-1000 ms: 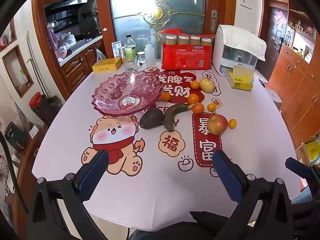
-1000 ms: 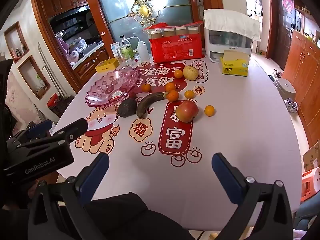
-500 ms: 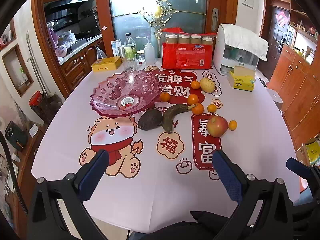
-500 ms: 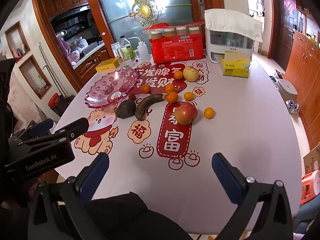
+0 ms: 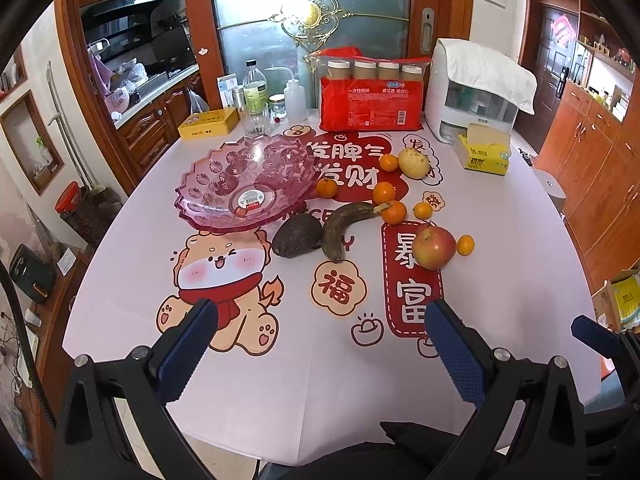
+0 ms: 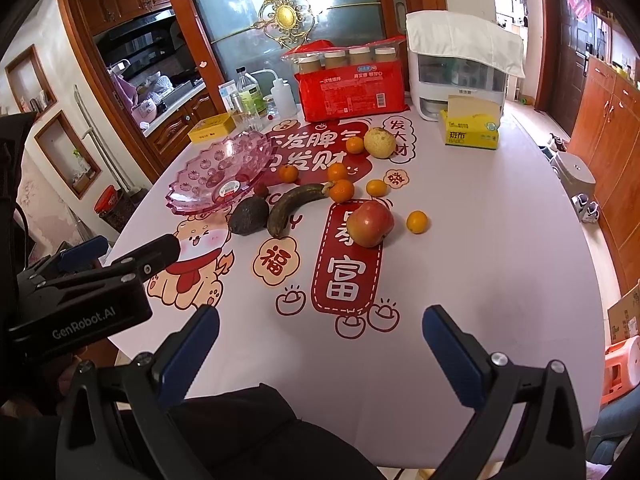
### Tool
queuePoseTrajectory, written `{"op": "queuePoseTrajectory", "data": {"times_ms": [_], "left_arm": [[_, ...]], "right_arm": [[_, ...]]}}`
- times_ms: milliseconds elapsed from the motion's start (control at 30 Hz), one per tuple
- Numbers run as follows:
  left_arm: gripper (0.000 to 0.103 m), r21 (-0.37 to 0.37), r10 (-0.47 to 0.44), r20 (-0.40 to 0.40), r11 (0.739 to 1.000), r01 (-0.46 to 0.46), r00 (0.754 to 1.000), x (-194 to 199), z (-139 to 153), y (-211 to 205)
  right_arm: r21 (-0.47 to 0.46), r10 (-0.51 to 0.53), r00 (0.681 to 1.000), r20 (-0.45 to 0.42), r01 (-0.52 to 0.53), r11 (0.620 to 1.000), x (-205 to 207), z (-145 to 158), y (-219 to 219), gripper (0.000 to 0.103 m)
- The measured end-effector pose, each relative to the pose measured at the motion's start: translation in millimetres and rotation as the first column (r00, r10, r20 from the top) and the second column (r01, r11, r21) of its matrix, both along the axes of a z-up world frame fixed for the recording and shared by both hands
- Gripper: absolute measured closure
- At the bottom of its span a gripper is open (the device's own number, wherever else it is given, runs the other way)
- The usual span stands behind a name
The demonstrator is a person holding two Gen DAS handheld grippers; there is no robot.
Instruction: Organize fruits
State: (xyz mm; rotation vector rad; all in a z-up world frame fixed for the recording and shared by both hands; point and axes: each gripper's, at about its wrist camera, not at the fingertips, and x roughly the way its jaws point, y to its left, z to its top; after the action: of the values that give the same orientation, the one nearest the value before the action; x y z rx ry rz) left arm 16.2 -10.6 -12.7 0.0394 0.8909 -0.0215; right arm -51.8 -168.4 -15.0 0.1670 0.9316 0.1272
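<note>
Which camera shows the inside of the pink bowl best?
The left wrist view: it looks down into the pink bowl, showing its sticker clearly. The right wrist view shows the bowl smaller, off to the side and flatter.

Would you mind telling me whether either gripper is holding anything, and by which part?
Nothing is held: the left gripper and right gripper are both open and empty.

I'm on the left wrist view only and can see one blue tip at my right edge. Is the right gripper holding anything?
Observer: No. The right gripper is open and empty, its fingers over the table's near edge.
Operator: Where is my left gripper from that side?
Observer: The left gripper is by the table's near-left edge, well short of the avocado.
Operator: Anything on the floor to the right?
Observer: An orange stool stands there beside the table.
</note>
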Motion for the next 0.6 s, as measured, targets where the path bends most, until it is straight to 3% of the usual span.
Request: {"op": "queuePoseTrajectory", "data": {"times_ms": [600], "left_arm": [[0.001, -0.012, 0.004, -0.026, 1.0, -0.004, 1.0, -8.9, -2.3, 8.7]], "right_arm": [[0.039, 0.0, 1.0, -0.029, 0.001, 0.999, -7.6, -6.6, 5.2, 0.001]]}}
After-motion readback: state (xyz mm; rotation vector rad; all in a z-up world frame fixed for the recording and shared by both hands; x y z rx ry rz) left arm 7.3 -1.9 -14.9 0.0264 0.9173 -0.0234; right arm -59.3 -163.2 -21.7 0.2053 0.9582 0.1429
